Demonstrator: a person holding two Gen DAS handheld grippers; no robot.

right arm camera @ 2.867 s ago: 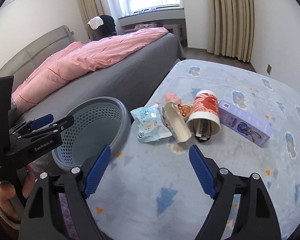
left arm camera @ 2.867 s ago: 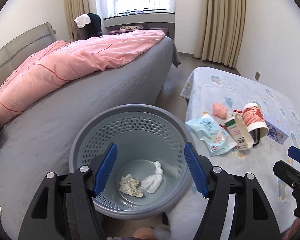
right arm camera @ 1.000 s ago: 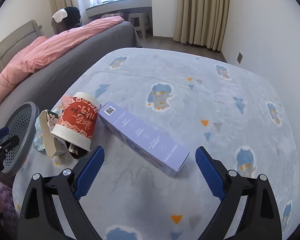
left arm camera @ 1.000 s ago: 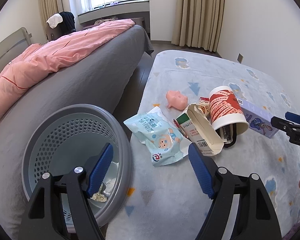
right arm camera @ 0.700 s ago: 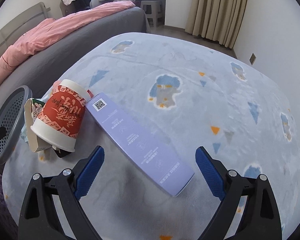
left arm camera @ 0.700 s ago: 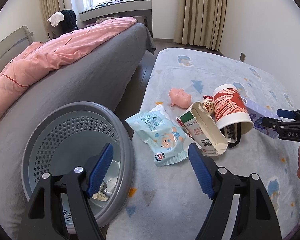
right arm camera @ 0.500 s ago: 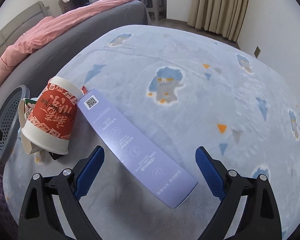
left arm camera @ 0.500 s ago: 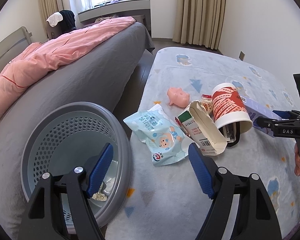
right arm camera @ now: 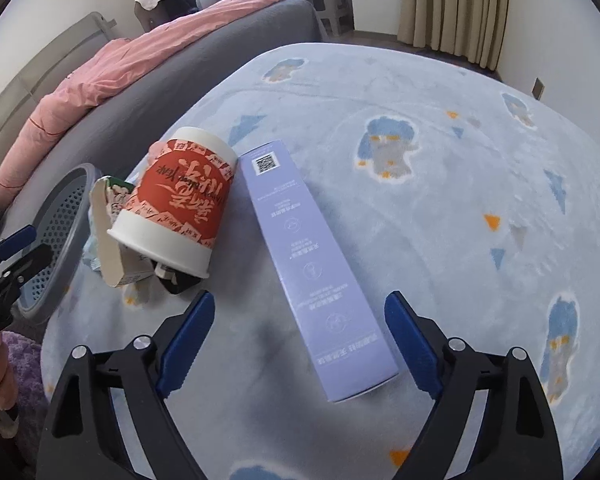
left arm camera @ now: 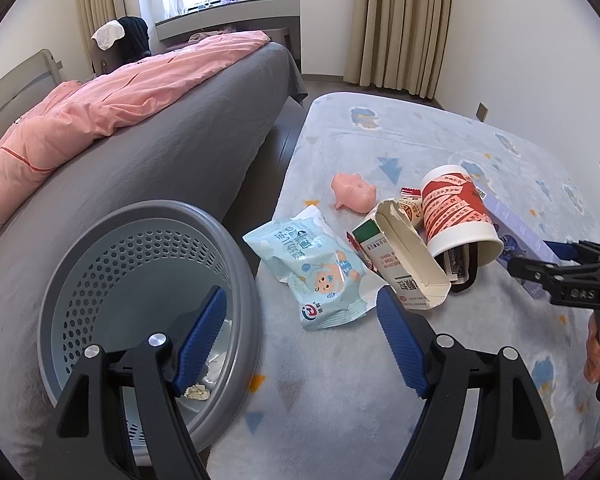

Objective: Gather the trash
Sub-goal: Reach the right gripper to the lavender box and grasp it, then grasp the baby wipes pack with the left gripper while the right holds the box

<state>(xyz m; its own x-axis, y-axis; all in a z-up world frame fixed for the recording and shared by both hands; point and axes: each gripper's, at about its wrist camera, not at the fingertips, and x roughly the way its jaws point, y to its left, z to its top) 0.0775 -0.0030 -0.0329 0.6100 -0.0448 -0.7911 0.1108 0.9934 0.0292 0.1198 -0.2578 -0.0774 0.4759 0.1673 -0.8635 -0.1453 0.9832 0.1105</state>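
We note the grey bed (left arm camera: 172, 152) beside the patterned rug (right arm camera: 440, 168), where the trash lies. The perforated grey bin (left arm camera: 140, 264) stands at the rug's edge, scraps inside. The lilac box (right arm camera: 312, 268) lies flat just beside the tipped red cup (right arm camera: 180, 200); near them are an opened carton (left arm camera: 400, 256) and a wipes packet (left arm camera: 320, 272). Our right tongs (right arm camera: 296, 344) are spread apart, straddling the box's near end; our left tongs (left arm camera: 300, 336) are likewise apart and hold nothing.

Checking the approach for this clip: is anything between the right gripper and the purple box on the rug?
Nothing visible. The right gripper is open, and the near end of the purple box lies between its fingers on the rug.
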